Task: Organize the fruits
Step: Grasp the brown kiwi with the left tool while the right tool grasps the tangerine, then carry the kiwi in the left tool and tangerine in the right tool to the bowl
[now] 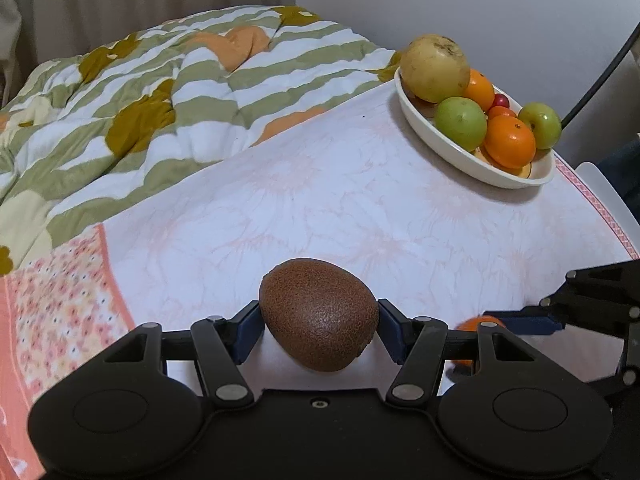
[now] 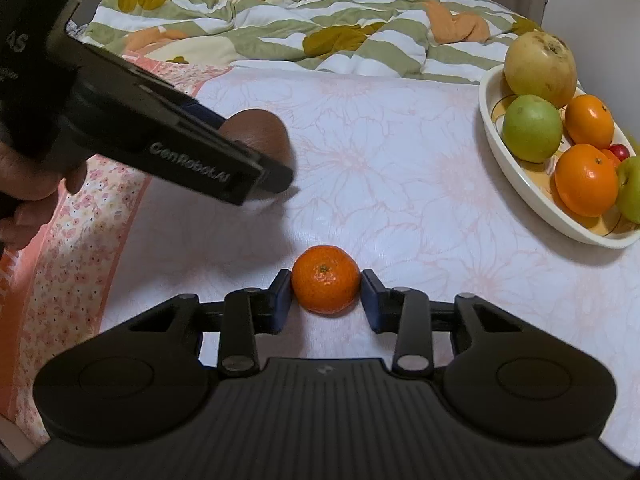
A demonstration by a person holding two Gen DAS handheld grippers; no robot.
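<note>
Over at the far left lay a rumpled quilt striped green and white with mustard and orange blotches (image 1: 132,92), heaped behind a pale bedsheet printed with faint peach flowers (image 1: 320,200) and edged in a pink floral border.

On the near left of that sheet, the left gripper (image 1: 319,322) pinched a brown, fuzzy, egg-shaped kiwi (image 1: 319,316), its blue pads pressed against both sides of the fruit. From the right wrist view the same gripper (image 2: 256,160) showed as a black body with pale lettering, held by a person's hand (image 2: 36,184) at the left edge, and the kiwi (image 2: 260,130) peeked out behind it; whether the kiwi was touching the sheet or lifted just clear of it could not be told from either angle.

To its right, the right gripper (image 2: 325,294) sat low over the sheet with a small round orange mandarin (image 2: 325,280) between its blue pads; they stood close against its sides and appeared to be clamped on it, the fruit seemingly resting on the cloth.

At the far right stood an oval cream ceramic dish (image 2: 520,184) near the wall. It held a large yellowish pear (image 2: 540,66) at the far end, green apples (image 2: 532,128), several oranges (image 2: 586,180) and a small red fruit (image 2: 619,151).
</note>
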